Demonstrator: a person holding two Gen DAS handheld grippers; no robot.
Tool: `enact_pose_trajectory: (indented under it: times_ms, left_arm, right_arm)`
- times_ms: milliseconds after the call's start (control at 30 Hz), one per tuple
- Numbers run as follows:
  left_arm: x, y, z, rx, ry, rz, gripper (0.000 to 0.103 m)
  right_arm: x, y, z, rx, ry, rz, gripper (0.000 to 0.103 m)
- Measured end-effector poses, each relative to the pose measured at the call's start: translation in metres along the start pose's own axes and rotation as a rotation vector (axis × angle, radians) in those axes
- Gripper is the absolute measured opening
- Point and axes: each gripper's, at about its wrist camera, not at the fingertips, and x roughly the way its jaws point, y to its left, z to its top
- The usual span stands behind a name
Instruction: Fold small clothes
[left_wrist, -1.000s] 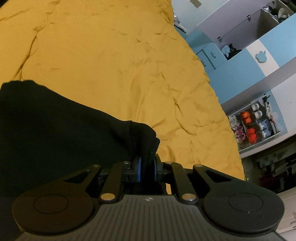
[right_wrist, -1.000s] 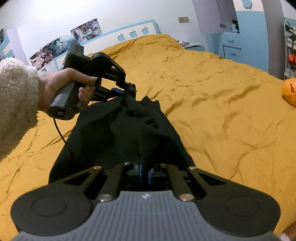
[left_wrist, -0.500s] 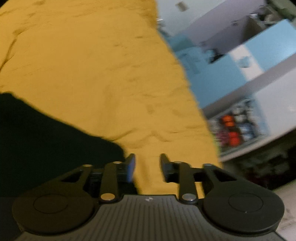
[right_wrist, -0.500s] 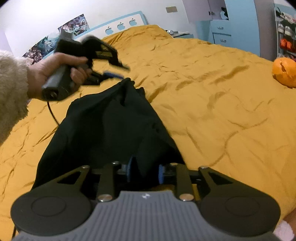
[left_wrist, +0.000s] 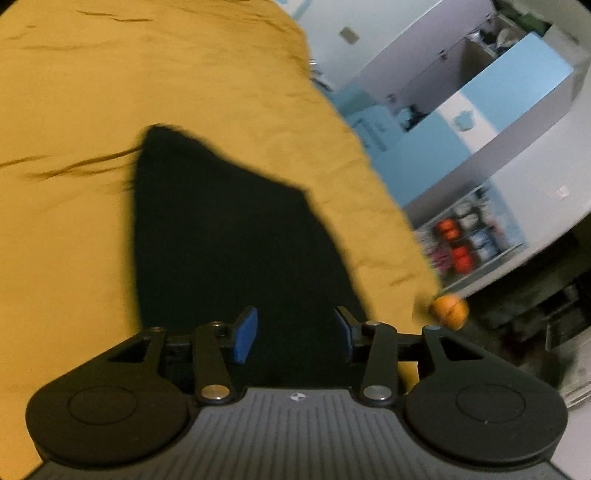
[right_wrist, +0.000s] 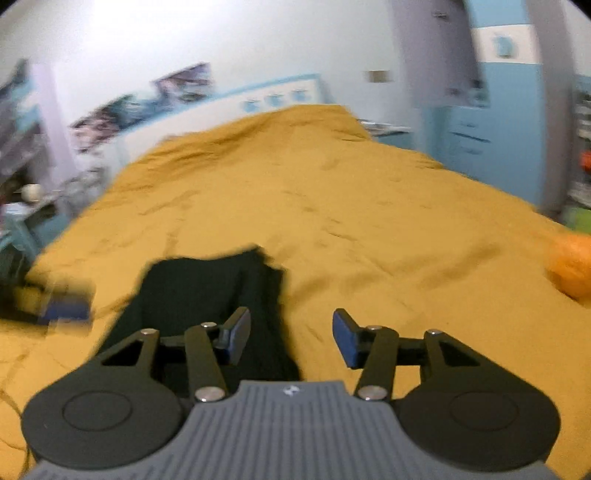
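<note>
- The black garment (left_wrist: 229, 236) lies on the yellow bedspread (left_wrist: 74, 221). In the left wrist view it fills the centre of the frame and narrows to a corner at the upper left of centre.
- In the right wrist view the same garment (right_wrist: 207, 291) sits at lower left of centre, its edges blurred.
- The left gripper (left_wrist: 295, 332) has its jaws spread wide with the black cloth showing between them; nothing is pinched.
- The right gripper (right_wrist: 290, 336) is also spread. Its left blue pad (right_wrist: 238, 338) is over the garment's edge and its right pad is over bare bedspread (right_wrist: 369, 206).
- A blurred dark and blue shape (right_wrist: 55, 302) shows at the left edge of the right wrist view; what it is cannot be told.
- An orange round object (left_wrist: 448, 310) lies at the bedspread's edge, at right of centre.
- Blue and white cupboards (left_wrist: 480, 122) fill the upper right.
</note>
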Motion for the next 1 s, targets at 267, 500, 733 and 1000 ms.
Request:
enact_pose_trajectory:
  times_ms: [267,500,733,1000]
  left_arm:
    - [-0.02,0.056,-0.054,-0.234,0.016,0.025,0.059]
    - [-0.002,0.089,-0.067,-0.412,0.085,-0.11,0.062]
    - [0.004,0.088,-0.072,-0.433,0.107,-0.15,0.067]
    - [-0.007,0.079,-0.063,-0.383,0.052,-0.144,0.024]
  right_arm:
    - [0.154,0.003,0.066,-0.023,0.113,0.177,0.066]
    - [0.229,-0.008,0.067,0.263,0.262,0.2,0.064]
    - [0.242,-0.01,0.057,0.303,0.286,0.157,0.032]
    - [0.227,-0.015,0.066,0.259,0.224,0.13,0.004]
